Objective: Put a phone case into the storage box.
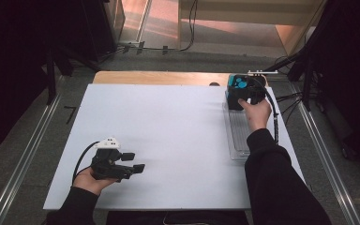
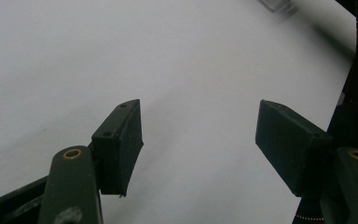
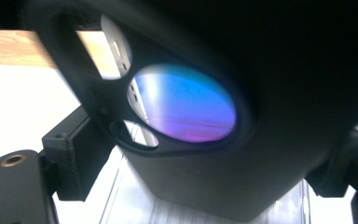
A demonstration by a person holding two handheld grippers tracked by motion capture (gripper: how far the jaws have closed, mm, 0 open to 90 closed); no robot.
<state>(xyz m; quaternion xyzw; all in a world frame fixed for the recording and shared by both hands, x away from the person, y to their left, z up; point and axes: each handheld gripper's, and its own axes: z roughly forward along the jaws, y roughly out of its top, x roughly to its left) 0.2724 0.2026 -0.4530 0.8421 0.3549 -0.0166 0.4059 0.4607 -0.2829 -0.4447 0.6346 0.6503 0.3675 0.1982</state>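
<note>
High view: the right gripper (image 1: 248, 96) sits at the far right of the white table top (image 1: 168, 140), its jaws closed around a black box-shaped object with blue round discs on its top face (image 1: 238, 89). The object stands at the far end of a clear plastic tray (image 1: 238, 136), which stretches back from the jaws toward the person's dark sleeve (image 1: 272, 173).

In the right gripper view the black object (image 3: 223, 154) lies directly between the two jaws, one pad pressed against its left flank and the other against its right flank. A large blue-violet disc (image 3: 186, 102) on its face stands just above and between the pads. The ribbed clear tray (image 3: 135, 205) lies under the object, below the jaws, and a strip of bare wood table edge (image 3: 9, 46) runs beyond the left jaw.

The left gripper (image 1: 131, 168) lies low over the near left of the table top in the person's left hand (image 1: 91, 180). In the left gripper view its jaws stand apart with bare white surface (image 2: 191, 93) between and ahead of them, touching no object. The black object is well apart from these jaws, across the table.
</note>
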